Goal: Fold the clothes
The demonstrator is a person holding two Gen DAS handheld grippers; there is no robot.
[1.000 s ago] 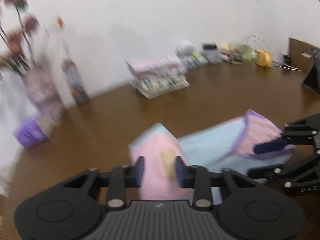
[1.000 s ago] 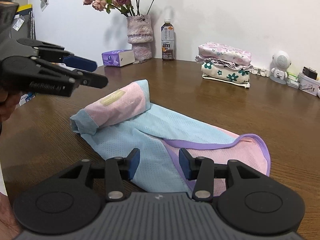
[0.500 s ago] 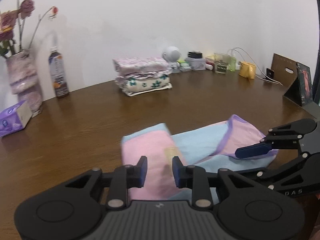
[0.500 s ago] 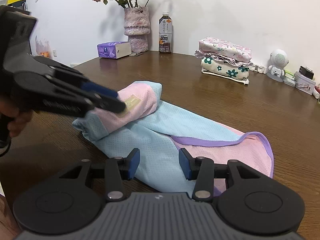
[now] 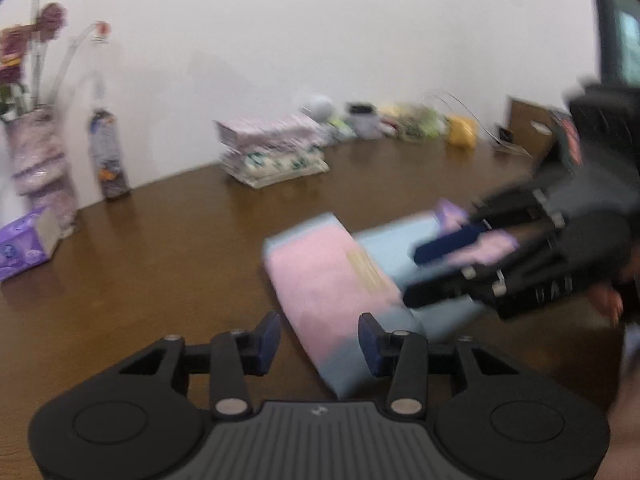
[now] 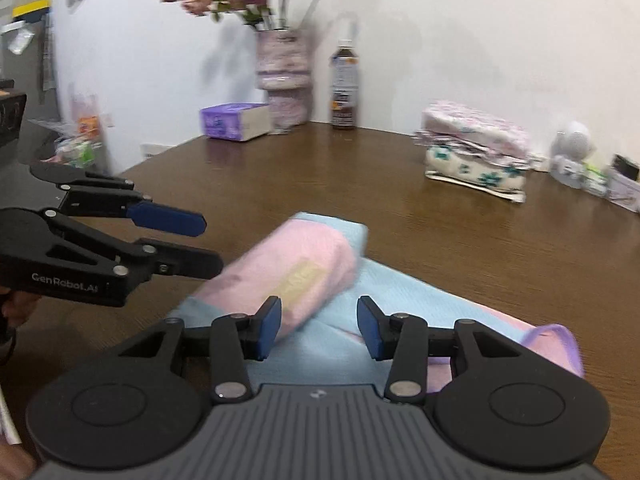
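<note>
**Both claws spread over the garment, pink fold sits dead ahead**

Starting from my left gripper (image 5: 319, 340): fingers are spread wide, nothing pinched. The near end of the pink folded-over flap (image 5: 332, 276) pokes right into the gap between the pads, a bit toward the right-hand pad. From there the flap runs away from the claw and slightly leftward, so its long axis is pretty much in line with the fingers.

My right gripper (image 6: 319, 330) is also spread and holding nothing. It hangs over the light-blue body of the garment (image 6: 404, 300), with the same pink flap just ahead and to its left, slanting away toward the upper right. The purple-trimmed end (image 6: 556, 340) lies off to the right of this claw, close by.

So the garment is lying on the brown table (image 6: 480, 248), one end doubled over, the rest spread flat. My guess: the left claw is nearer the flap's near end, the right is nearer the trimmed end, so whichever fold comes next, each side has its own end to work. The left view is motion-blurred, so I can't tell if the pads touch the cloth.

Further out beyond both claws: a stack of folded floral clothes (image 6: 474, 152), a bottle (image 6: 344, 88), a vase of flowers (image 6: 282, 68) and a purple tissue box (image 6: 234, 120).
</note>
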